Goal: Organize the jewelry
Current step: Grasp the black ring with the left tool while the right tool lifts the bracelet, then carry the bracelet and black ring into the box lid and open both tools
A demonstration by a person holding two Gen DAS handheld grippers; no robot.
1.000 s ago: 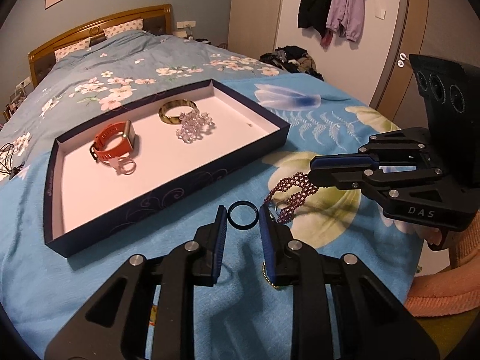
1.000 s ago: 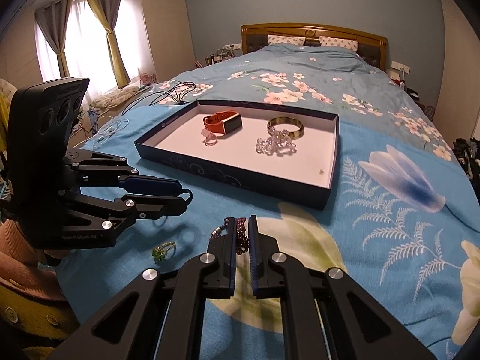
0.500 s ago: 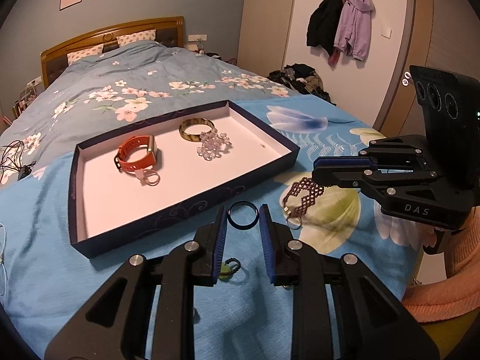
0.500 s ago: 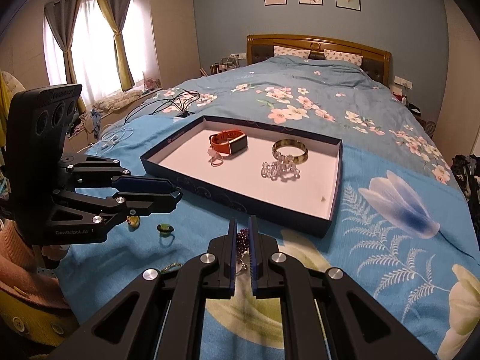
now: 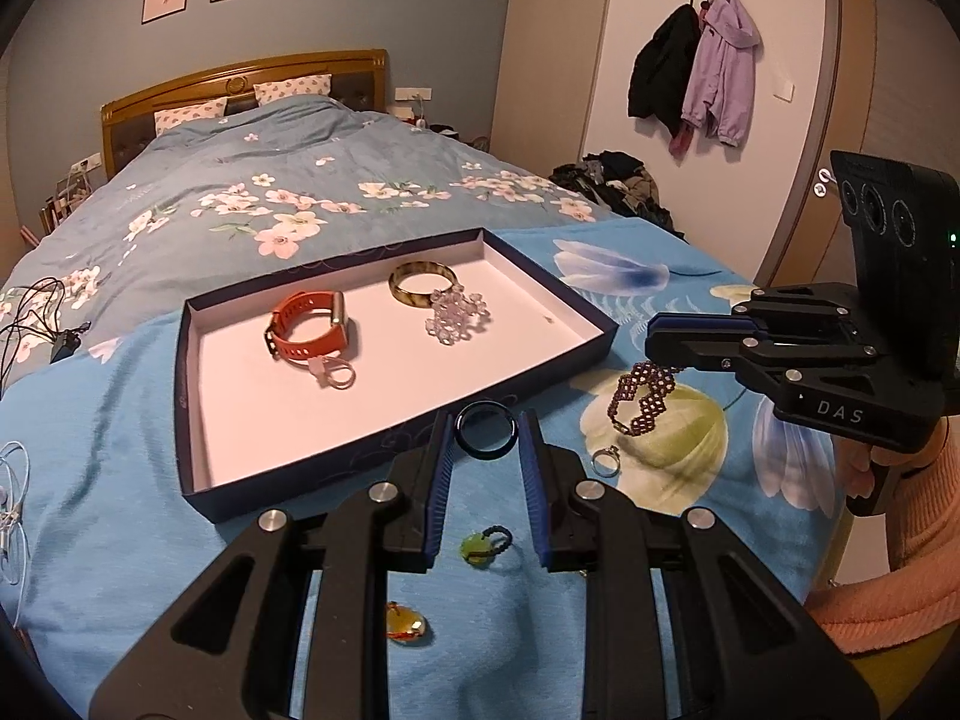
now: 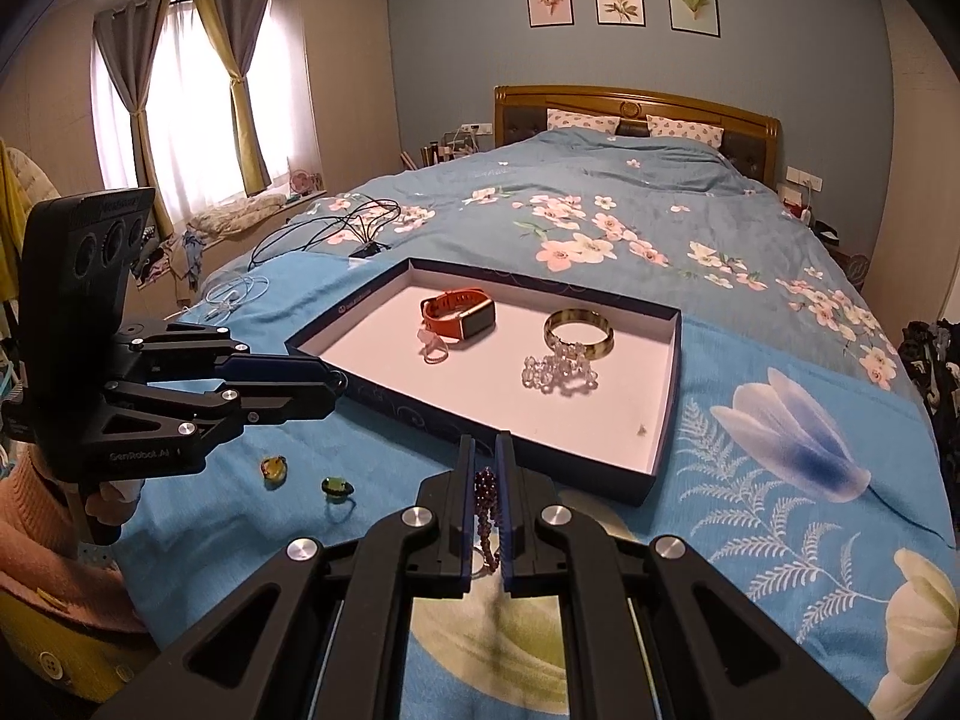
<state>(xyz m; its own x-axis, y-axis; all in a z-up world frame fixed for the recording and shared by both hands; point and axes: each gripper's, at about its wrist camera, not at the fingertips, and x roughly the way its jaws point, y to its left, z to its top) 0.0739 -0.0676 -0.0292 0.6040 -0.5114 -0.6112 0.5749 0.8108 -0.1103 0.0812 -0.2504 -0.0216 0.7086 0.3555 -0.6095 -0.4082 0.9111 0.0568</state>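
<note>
My left gripper [image 5: 485, 435] is shut on a black ring [image 5: 485, 432] and holds it above the near edge of the dark blue tray [image 5: 384, 447]. My right gripper [image 6: 485, 468] is shut on a dark red beaded bracelet [image 6: 485, 498], which hangs from its tip in the left wrist view [image 5: 639, 399], lifted above the bed right of the tray. The tray [image 6: 663, 420] holds an orange watch [image 5: 309, 330], a brown bangle [image 5: 420, 285], a clear bead bracelet [image 5: 453, 315] and a small pink ring [image 5: 336, 375].
On the blue floral bedspread near me lie a silver ring [image 5: 605, 461], a green stone ring [image 5: 483, 543] and an amber piece [image 5: 408, 624]. Cables [image 6: 336, 228] lie on the bed left of the tray. Clothes hang on the far wall.
Both grippers rose from the bedspread. The right one lifted the beaded bracelet clear of the bed. The left one still holds the black ring.
</note>
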